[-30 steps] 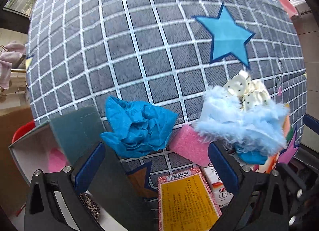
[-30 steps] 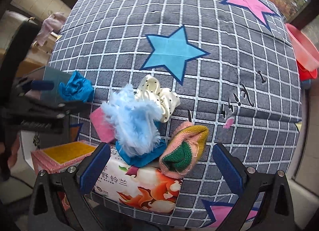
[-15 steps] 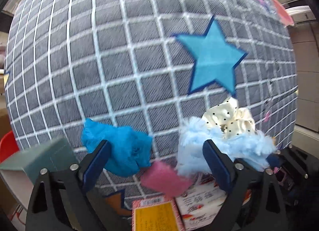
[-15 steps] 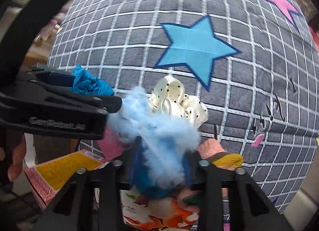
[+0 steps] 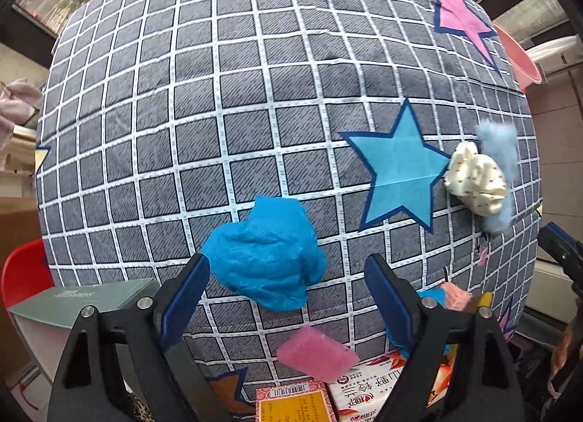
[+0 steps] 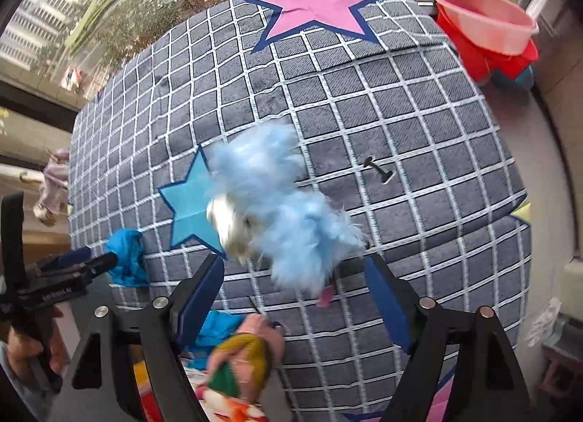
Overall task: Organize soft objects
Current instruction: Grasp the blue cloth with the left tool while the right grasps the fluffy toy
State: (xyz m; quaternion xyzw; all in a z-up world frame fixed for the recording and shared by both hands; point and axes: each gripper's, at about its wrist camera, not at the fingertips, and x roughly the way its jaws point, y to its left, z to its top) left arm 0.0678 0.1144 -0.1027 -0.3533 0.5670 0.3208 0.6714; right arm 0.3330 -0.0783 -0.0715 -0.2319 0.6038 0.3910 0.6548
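Right gripper (image 6: 295, 289) jaws just reopened, apart; one fluffy light-blue piece (image 6: 291, 210) sits just beyond them beside one cream dotted scrunchie (image 5: 475, 181). Left gripper (image 5: 288, 298) apart over one crumpled blue glove (image 5: 266, 254) on checked quilt (image 5: 218, 94).

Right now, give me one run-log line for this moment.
left gripper: open over blue crumpled cloth | right gripper: jaws just opened, fluffy light-blue piece loose between them | surface: checked cover

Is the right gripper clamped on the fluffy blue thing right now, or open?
Open. The right gripper has just been opening; its pads stand apart, and the blurred fluffy blue piece lies ahead of them on the checked cloth, unpinched.
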